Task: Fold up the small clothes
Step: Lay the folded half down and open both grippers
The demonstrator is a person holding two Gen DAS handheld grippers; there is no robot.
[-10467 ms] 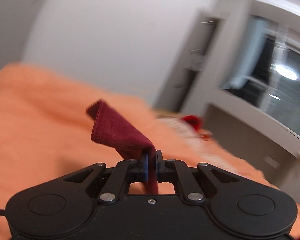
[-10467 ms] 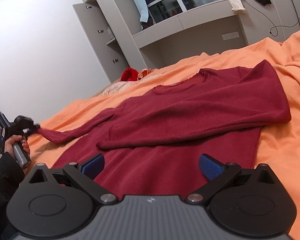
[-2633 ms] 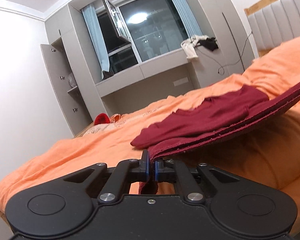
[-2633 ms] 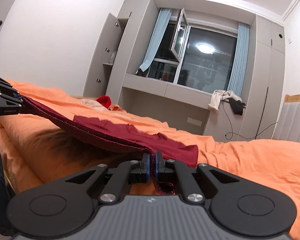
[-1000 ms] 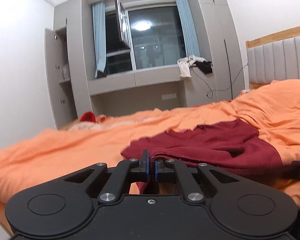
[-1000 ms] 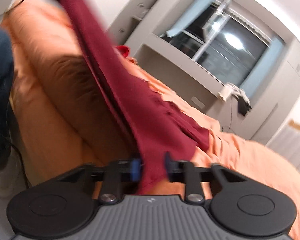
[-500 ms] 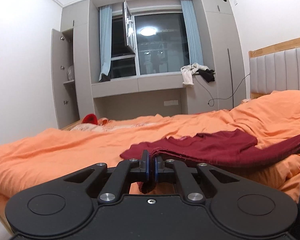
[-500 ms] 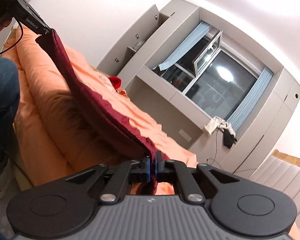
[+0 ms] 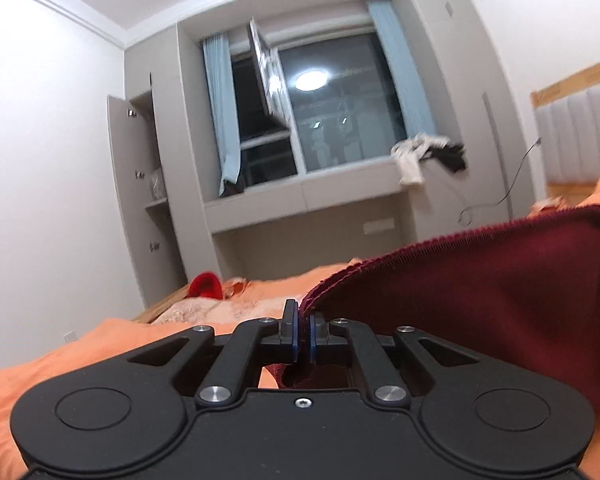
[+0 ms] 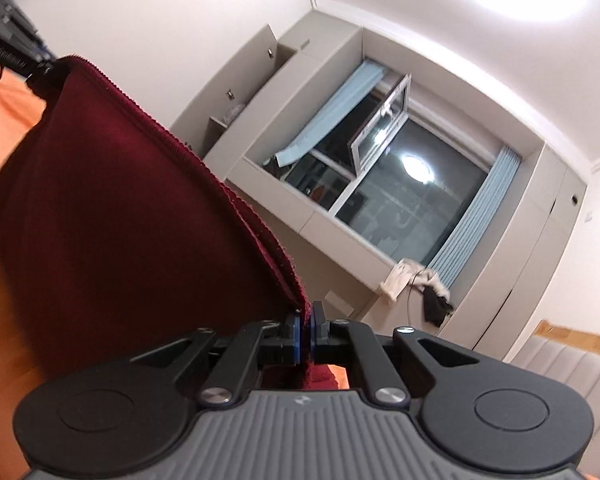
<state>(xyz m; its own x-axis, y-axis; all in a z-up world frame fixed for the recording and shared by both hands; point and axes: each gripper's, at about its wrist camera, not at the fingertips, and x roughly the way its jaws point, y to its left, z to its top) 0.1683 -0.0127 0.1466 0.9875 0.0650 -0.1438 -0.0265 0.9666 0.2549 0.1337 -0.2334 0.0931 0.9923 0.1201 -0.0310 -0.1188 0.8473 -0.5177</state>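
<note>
A dark red knit sweater [image 9: 500,300] hangs lifted above the orange bed [image 9: 100,344], stretched between both grippers. My left gripper [image 9: 304,340] is shut on one corner of its hem, and the cloth rises to the right edge of the left wrist view. In the right wrist view the sweater [image 10: 120,220] fills the left half as a raised sheet. My right gripper [image 10: 305,338] is shut on the other hem corner. The left gripper [image 10: 20,52] shows at the top left there, holding the far corner. The sweater's lower part is hidden behind the lifted cloth.
The orange bedcover [image 10: 4,112] lies under the cloth. A red item [image 9: 206,285] sits at the bed's far edge. Grey built-in cupboards and a window bench [image 9: 308,200] stand behind, with clothes [image 9: 424,156] heaped on the sill. A padded headboard [image 9: 580,132] is at the right.
Both grippers have risen with the hem, so the sweater now stands up as a raised sheet instead of lying low over the bed. Both cameras tilt further up toward the window.
</note>
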